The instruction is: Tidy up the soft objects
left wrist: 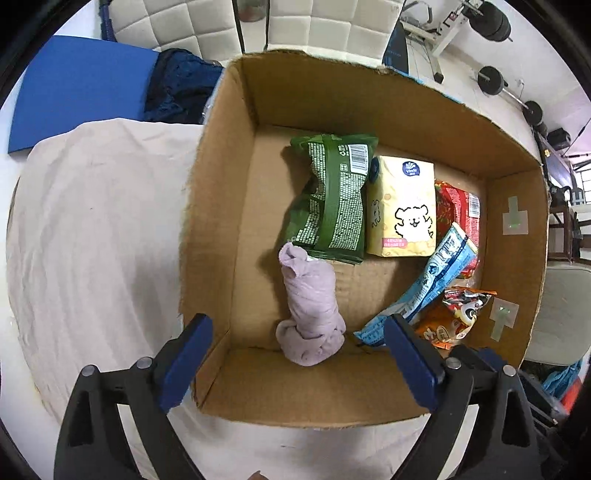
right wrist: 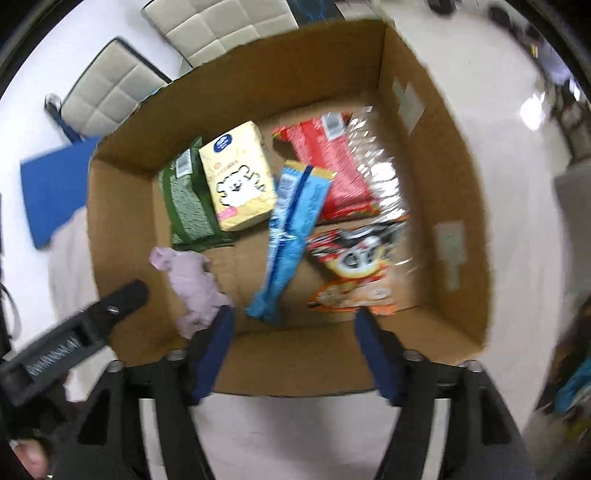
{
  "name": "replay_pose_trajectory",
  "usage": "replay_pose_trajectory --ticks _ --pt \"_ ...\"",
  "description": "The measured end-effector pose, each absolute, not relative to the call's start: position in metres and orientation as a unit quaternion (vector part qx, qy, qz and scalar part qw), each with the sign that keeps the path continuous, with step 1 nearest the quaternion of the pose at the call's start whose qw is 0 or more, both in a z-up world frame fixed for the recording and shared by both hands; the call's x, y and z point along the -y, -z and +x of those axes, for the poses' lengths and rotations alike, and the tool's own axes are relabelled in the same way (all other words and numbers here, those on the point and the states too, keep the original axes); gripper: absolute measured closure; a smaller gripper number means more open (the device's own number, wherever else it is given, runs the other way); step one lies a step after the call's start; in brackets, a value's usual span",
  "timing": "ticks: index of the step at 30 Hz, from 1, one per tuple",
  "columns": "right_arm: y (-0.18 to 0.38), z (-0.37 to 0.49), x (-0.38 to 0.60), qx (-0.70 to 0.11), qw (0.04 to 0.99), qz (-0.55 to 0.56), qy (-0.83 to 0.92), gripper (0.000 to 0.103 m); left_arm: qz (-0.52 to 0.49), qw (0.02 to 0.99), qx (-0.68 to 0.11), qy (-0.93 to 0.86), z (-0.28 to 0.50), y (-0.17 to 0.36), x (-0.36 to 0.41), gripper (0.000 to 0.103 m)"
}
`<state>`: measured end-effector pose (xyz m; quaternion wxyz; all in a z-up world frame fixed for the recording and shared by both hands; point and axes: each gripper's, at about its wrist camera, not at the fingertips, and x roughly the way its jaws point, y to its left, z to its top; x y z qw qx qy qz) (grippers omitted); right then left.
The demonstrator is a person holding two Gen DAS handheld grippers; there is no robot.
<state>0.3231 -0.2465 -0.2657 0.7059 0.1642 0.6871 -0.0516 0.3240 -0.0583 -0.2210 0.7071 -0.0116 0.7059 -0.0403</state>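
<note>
An open cardboard box (left wrist: 391,99) (right wrist: 458,206) holds a rolled lilac cloth (left wrist: 312,306) (right wrist: 192,284), a green snack bag (left wrist: 330,199) (right wrist: 186,203), a yellow tissue pack (left wrist: 402,210) (right wrist: 240,177), a red bag (left wrist: 458,210) (right wrist: 332,170), a blue packet (left wrist: 432,277) (right wrist: 291,236) and an orange snack bag (left wrist: 458,317) (right wrist: 354,269). My left gripper (left wrist: 295,365) is open and empty above the box's near wall, over the lilac cloth. My right gripper (right wrist: 295,354) is open and empty over the near wall, its view blurred.
The box stands on a table with a pale cloth (left wrist: 92,229). A blue mat (left wrist: 77,92) and dark blue fabric (left wrist: 181,88) lie at the back left. Padded chairs (left wrist: 177,26) and gym weights (left wrist: 491,79) stand behind. The left gripper's body (right wrist: 74,336) shows in the right wrist view.
</note>
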Motion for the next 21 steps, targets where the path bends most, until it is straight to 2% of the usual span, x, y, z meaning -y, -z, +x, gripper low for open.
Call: replay_pose_trajectory --ticks 1,3,5,21 --pt "0.262 0.321 0.248 -0.685 0.711 0.145 0.056 0.014 -0.010 0.711 -0.702 0.039 0.321 0.218 0.058 0.008" --pt "0.255 0.319 0.248 -0.678 0.724 0.108 0.062 0.009 0.001 0.723 -0.690 0.032 0.314 0.212 0.058 0.007" --pt "0.248 0.316 0.245 -0.670 0.735 0.072 0.070 0.000 0.010 0.735 -0.678 0.026 0.307 0.207 0.059 0.001" --pt "0.201 0.286 0.254 -0.639 0.765 0.048 0.070 0.000 0.011 0.793 -0.608 0.020 0.262 0.143 0.056 0.000"
